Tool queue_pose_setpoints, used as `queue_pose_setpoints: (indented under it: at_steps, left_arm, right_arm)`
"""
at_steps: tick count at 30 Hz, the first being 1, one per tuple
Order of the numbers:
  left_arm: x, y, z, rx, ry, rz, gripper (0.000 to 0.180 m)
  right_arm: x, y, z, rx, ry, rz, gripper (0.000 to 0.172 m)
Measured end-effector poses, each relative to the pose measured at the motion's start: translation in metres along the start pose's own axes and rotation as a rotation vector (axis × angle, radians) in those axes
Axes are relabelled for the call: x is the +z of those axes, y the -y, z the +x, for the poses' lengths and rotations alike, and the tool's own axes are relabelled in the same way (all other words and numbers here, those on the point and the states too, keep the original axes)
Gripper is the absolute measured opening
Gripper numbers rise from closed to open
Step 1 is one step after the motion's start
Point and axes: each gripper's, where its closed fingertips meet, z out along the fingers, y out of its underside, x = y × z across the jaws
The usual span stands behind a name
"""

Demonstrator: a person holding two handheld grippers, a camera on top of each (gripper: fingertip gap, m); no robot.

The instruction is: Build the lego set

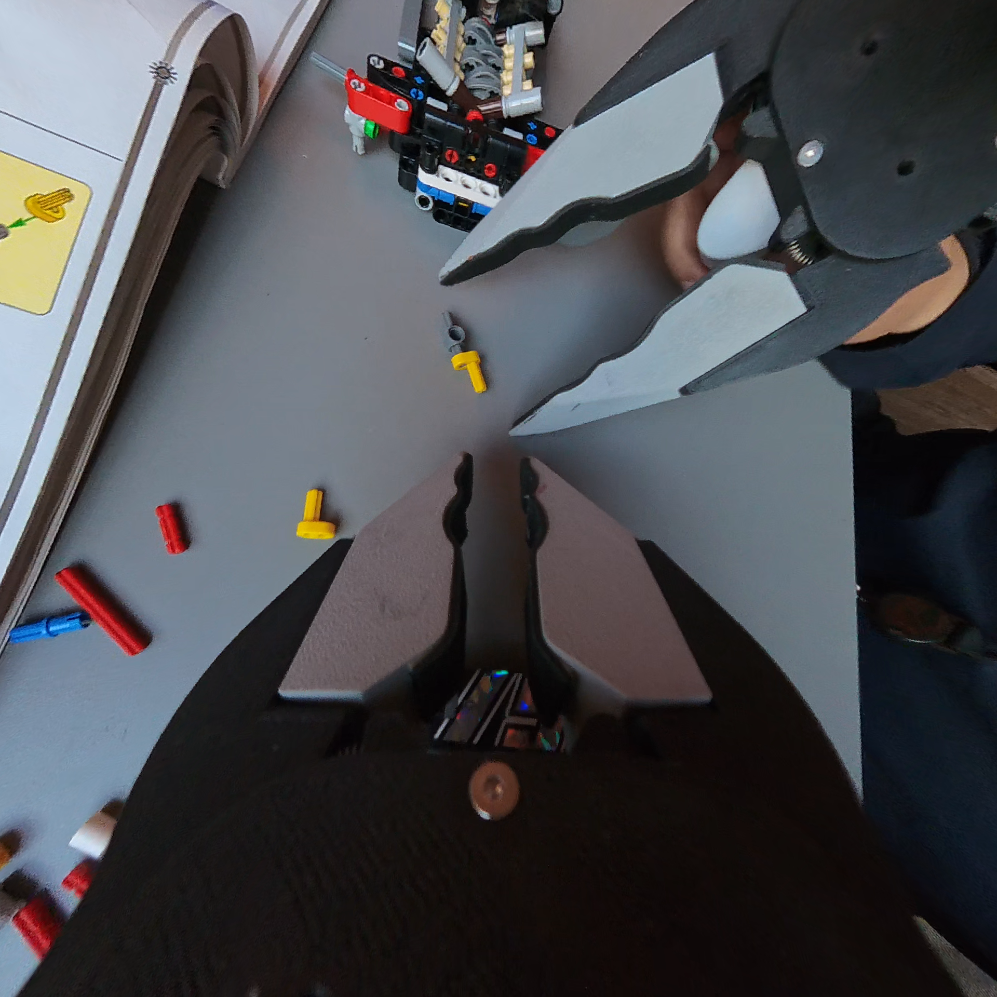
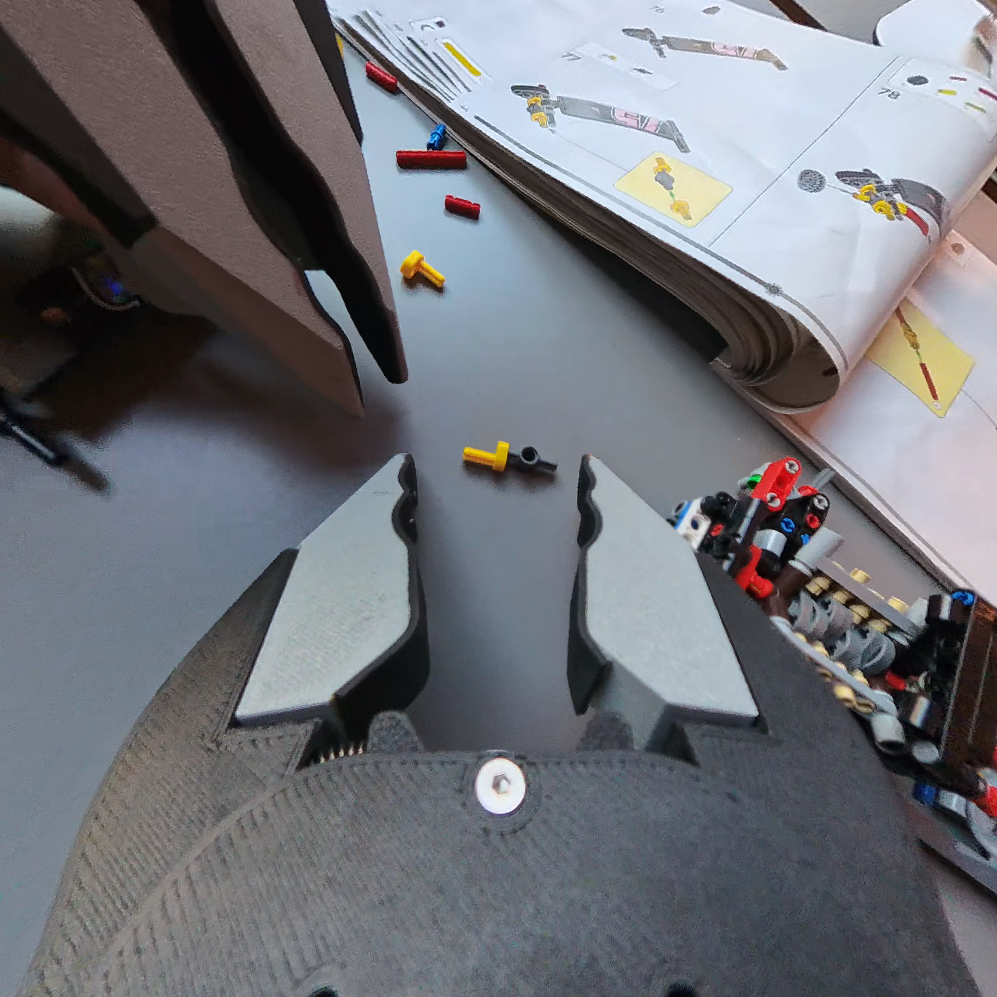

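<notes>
Left tool (image 1: 495,464): narrow gap, nothing held, over bare grey tabletop (image 1: 323,377).
Right tool (image 2: 499,464): wide apart, nothing held; joined yellow-and-grey pin piece (image 2: 507,457) just ahead, 12 o'clock.
Brick assembly (image 2: 782,518) at 3 o'clock; open instruction booklet (image 2: 701,135) at 1 o'clock.

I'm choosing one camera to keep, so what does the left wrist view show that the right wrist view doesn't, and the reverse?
Only the left wrist view: a hand on the open right gripper, and blurred pieces at the lower left.

Only the right wrist view: the manual's far page diagrams.

Both: the gray table, the joined yellow and gray piece, the loose yellow piece, red pins, the blue pin, the brick assembly, and the empty left gripper.
</notes>
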Motion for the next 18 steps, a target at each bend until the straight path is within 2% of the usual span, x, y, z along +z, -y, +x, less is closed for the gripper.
queue_pose_setpoints:
  at_steps: [4, 12, 15, 17, 18]
  left_arm:
    - [-0.008, -0.001, -0.004, -0.001, 0.018, 0.011, 0.014]
    - [-0.011, 0.001, -0.002, -0.010, -0.003, 0.027, 0.014]
    - [-0.006, -0.001, 0.000, 0.001, -0.004, 0.008, 0.014]
    - [-0.005, -0.002, 0.000, 0.015, -0.001, 0.000, 0.013]
    - [-0.006, -0.002, 0.000, 0.027, 0.002, -0.002, 0.013]
  right_arm:
    - [0.008, 0.005, 0.003, 0.025, 0.003, -0.002, 0.053]
    - [0.008, 0.002, 0.003, 0.177, 0.148, -0.001, 0.048]
    - [0.008, 0.003, 0.000, 0.147, 0.175, -0.001, 0.027]
    - [0.005, 0.004, -0.012, 0.101, 0.243, 0.005, 0.030]
    - [0.003, 0.004, -0.019, 0.065, 0.280, 0.009, 0.038]
